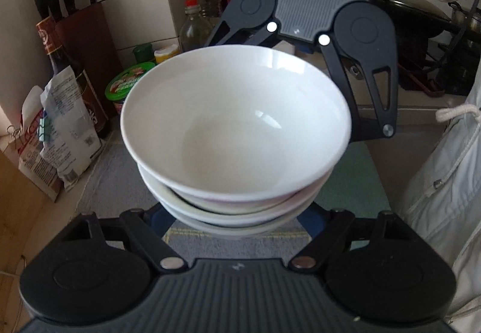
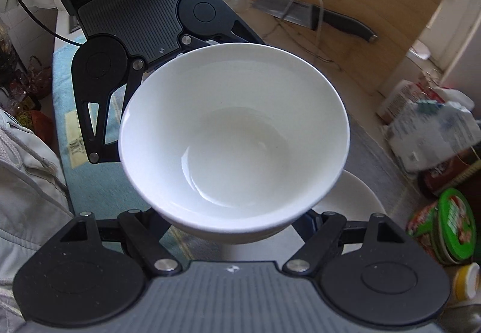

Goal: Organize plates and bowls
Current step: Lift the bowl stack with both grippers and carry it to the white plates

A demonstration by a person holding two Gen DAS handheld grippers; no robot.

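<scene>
**White bowls stacked between two facing grippers**

A grey mat [image 1: 99,182] covers the counter, with a light blue towel [image 2: 90,182] lying beside it. On the mat stands a stack of white dishes [image 1: 234,212], and on top of it sits the white bowl [image 1: 236,122], upright and empty, filling the middle of both views. The left gripper [image 1: 237,230] reaches in low at the near side of the stack; its fingertips are hidden under the dishes, so I cannot tell whether they are spread or pinching. The right gripper [image 2: 240,230] comes in from the opposite side, its fingertips likewise hidden beneath the bowl, so I cannot tell its grip either. Beyond the bowl a wooden cutting board [image 2: 360,17] holds a black-handled knife [image 2: 315,14]. Along the tiled wall stand a knife block [image 1: 87,41], bottles [image 1: 204,2], paper bags [image 1: 60,134] and a green-lidded tub [image 1: 126,80].
</scene>
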